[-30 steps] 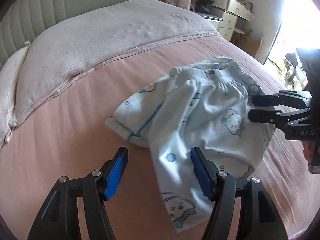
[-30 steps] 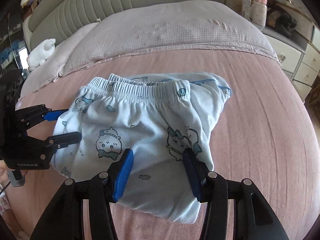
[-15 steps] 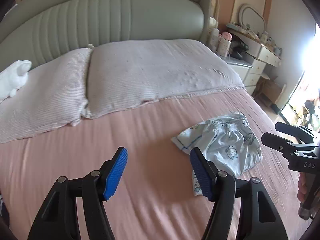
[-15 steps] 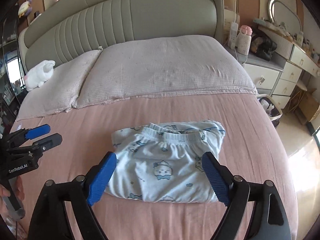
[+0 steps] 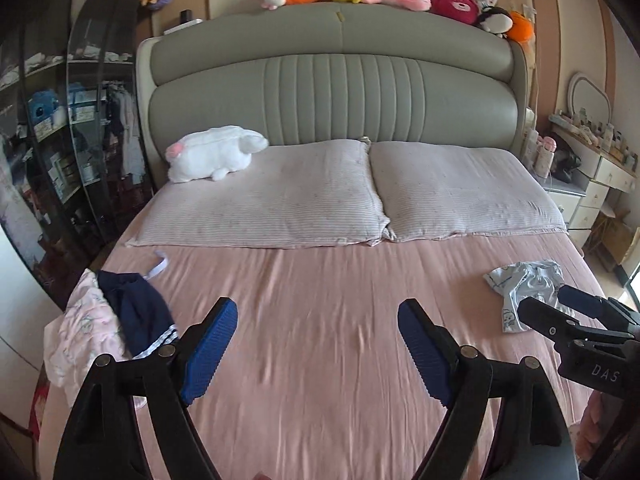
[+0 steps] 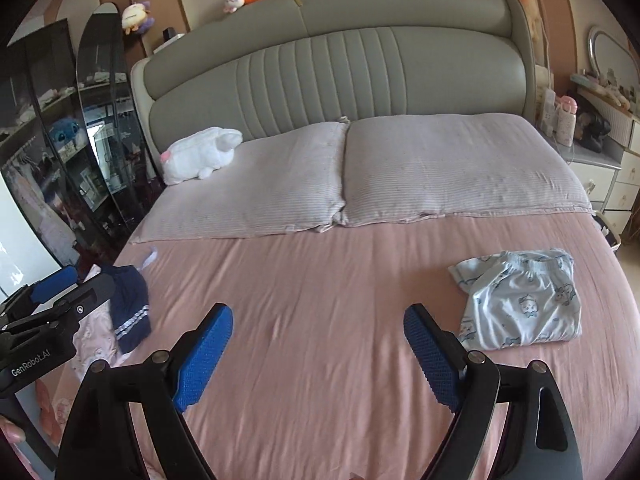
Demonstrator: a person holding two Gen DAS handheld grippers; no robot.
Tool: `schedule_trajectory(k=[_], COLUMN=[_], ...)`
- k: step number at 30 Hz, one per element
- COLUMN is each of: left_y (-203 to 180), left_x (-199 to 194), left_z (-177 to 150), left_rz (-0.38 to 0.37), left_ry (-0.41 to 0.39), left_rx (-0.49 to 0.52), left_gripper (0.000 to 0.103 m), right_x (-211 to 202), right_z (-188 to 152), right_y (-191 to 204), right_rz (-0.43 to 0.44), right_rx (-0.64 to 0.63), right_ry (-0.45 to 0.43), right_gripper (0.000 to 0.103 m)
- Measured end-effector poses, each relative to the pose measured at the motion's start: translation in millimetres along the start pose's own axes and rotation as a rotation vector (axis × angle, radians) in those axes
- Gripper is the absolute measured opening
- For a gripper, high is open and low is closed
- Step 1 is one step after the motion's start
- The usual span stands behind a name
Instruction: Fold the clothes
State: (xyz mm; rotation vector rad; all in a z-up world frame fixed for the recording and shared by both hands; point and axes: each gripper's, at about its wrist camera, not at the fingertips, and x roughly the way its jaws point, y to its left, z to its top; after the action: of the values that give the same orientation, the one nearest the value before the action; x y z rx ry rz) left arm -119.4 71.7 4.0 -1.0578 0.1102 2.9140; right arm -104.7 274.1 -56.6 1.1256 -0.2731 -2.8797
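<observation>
- The folded pale-blue cotton shorts with cartoon print (image 6: 520, 300) lay as a flat packet on the right side of the pink bedsheet (image 6: 320, 300), well apart from both grippers.
- A loose heap of a navy garment with white stripes (image 6: 130, 308) over a pale-pink printed garment (image 5: 82, 332) sat unfolded at the bed's left edge.
- The left gripper (image 5: 316, 344) and the right gripper (image 6: 318, 356) both hovered over bare sheet with jaws spread wide, holding nothing.
- These clothes looked light, soft and limp; they would likely sag and slide, so a hem or waistband edge seemed the best hold.
- No baskets or boxes for clothes showed on the bed.
</observation>
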Motion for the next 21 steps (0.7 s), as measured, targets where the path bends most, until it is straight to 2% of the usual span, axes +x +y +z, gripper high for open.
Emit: schedule_trajectory(k=[6,9,12,19,21], left_y=[50,60,66,74,78], left_x=[-53,-70,-85,-119,-123], left_z=[-43,-63,-81,-107,-110], left_rz=[-0.001,-0.039,-0.051,0.015,0.010], left_ry=[0.001,0.022,0.047,0.008,0.007], left_rx=[-0.078,-0.084,-0.099,-0.076,-0.089], left_gripper=[0.083,0.083,0.083,0.083,0.083], right_x=[-50,-75,-93,-114,-119], right_z=[-37,-56,-77,-111,-115], right_y=[57,86,99,119,122], right_rz=[0.000,-0.001,-0.007,0.033,0.027], right_rx=[-0.019,-0.028,-0.008,-0.033,-0.033], right_ry=[-0.014,-0.021,-0.027,0.008,0.004], right_gripper=[0.088,0.088,0.088,0.088,0.088])
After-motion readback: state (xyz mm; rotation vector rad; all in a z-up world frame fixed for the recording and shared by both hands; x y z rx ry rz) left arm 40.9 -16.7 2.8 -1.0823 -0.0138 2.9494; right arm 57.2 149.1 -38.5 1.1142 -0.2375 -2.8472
